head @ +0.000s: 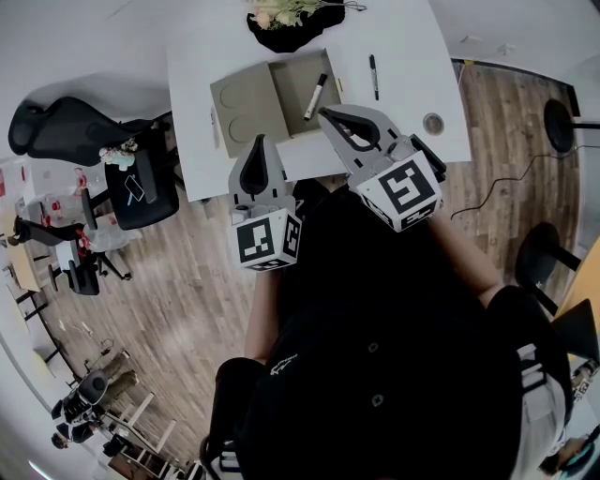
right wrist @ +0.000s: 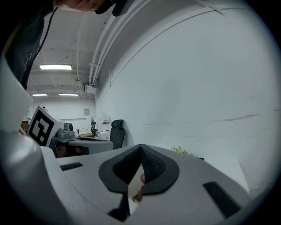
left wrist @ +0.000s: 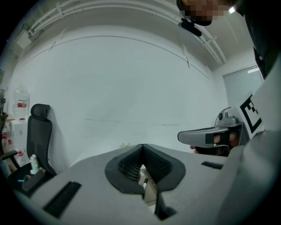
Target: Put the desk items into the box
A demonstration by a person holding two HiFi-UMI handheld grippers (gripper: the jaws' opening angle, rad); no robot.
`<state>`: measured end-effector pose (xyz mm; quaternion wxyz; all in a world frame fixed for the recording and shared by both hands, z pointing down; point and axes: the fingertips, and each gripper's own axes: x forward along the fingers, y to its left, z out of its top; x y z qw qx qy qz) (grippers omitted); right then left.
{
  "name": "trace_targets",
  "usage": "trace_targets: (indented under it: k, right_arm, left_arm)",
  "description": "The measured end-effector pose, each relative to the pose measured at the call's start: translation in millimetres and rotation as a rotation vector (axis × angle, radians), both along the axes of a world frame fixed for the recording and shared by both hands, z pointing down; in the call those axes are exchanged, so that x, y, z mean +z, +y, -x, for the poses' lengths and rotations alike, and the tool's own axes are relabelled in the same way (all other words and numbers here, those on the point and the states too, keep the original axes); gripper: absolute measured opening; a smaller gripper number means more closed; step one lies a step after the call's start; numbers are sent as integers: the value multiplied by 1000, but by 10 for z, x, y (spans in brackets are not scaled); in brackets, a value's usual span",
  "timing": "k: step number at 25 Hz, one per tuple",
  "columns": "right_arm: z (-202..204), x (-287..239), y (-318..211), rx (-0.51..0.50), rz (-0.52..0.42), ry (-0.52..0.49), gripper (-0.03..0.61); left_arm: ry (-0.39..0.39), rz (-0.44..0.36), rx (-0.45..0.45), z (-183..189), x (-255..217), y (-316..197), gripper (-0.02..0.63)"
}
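Note:
An open cardboard box [head: 295,70] lies on the white table [head: 403,56] with its flap [head: 246,103] folded out to the left. Inside it rests a white marker [head: 315,97] with a black cap. A black pen [head: 373,75] lies on the table right of the box. My left gripper [head: 261,139] is shut and empty, hovering at the table's front edge below the flap. My right gripper [head: 324,112] is also shut and empty, its tip over the box's near right corner. In the left gripper view the closed pads [left wrist: 131,165] frame a sliver of the box.
A black holder with pale flowers [head: 291,23] stands behind the box. A small round disc [head: 433,123] sits near the table's right front corner. A black office chair [head: 75,131] stands left of the table, on a wooden floor.

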<state>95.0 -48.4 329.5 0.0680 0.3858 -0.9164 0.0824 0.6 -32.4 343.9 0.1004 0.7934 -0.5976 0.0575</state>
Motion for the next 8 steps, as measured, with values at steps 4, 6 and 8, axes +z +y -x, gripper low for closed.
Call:
trace_targets:
  k: [4,6,8]
  right_arm:
    - [-21,11,3,11,6,-3,-2]
    - [-28,31,-2,13,7,-1,-2]
    - [-35,51,-9,14,11,1,-2]
  left_arm:
    - [-3,3,14,-37,26,-6,8]
    - [-2,5,21,-59,47,-8,8]
    - [-2,8,27,-83,66,-13,8]
